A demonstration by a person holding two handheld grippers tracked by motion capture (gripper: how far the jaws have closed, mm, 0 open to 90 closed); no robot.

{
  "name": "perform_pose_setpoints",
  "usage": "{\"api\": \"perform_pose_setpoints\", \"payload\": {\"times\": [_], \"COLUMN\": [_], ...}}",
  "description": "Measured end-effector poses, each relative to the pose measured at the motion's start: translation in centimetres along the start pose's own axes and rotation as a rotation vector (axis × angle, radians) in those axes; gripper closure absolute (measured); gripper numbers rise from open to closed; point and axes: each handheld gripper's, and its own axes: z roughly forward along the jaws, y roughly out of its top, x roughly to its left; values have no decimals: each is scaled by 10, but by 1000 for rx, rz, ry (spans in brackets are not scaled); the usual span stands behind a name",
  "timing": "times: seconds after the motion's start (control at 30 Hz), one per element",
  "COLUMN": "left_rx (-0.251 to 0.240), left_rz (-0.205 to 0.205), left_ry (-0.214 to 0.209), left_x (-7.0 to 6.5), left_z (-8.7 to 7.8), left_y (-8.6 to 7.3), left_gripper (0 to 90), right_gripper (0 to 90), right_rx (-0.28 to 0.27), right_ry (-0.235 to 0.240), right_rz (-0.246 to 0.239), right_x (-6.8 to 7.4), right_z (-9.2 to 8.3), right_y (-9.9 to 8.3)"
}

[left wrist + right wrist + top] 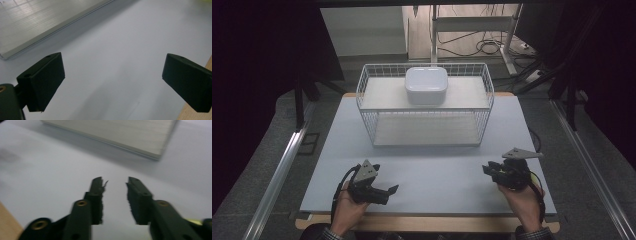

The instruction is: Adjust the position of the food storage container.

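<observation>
White box (426, 85): sits on upper shelf of wire basket rack (367, 95), at far middle of table; rounded corners, smooth, glossy lid. Well apart from both grippers.
Hidden parts: bottom of box is behind the wire rim; in both gripper views the rack is cut off, just its pale base board shows, (37, 22) and (120, 135). Right gripper view is blurred.
Left gripper (384, 191): near front edge, left side, in the person's left hand (346, 210). Jaws stand wide apart, nothing btw them, just bare table (120, 62). Pads are black, blocky, matte.
Right gripper (488, 169): front right, in right hand (524, 202), grey 3-corner plate on top. Jaws are narrow w/ a small gap, nothing btw them; pads have ribbed faces.
Open room: wide bare strip of table btw rack and grippers; also free space btw the two grippers.
Edges: table top pale grey-blue, flat, wooden rim shows at front (427, 222); metal rails (277, 175) run along both sides on the floor.
Rack: thin white wire grid, two levels, lower shelf holds nothing.
</observation>
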Motion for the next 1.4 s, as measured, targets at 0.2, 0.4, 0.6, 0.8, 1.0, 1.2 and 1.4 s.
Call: {"api": "perform_pose_setpoints", "payload": {"times": [0.2,0.4,0.6,0.8,1.0,1.2,1.4], "left_rx": [12,12,23,32,43,56,65], "left_rz": [3,-5,6,10,10,14,22], "left_ry": [5,0,-4,-5,-10,-15,-20], "left_x": [0,1,-1,-1,-1,-2,-3], "left_z": [1,1,3,4,5,7,8], "left_y": [0,0,0,0,0,0,0], "left_gripper": [44,49,49,49,48,48,47], "right_gripper": [899,900,900,900,899,899,899], "right_rx": [-17,-48,-41,-5,41,65,68], "right_ry": [-125,-205,-291,-349,-338,-319,-278], "right_rz": [50,128,175,210,225,236,234], "right_x": [-27,-47,-63,-76,-80,-79,-73], "right_z": [-26,-51,-69,-73,-67,-62,-55], "right_y": [-12,-29,-44,-55,-60,-62,-61]}}
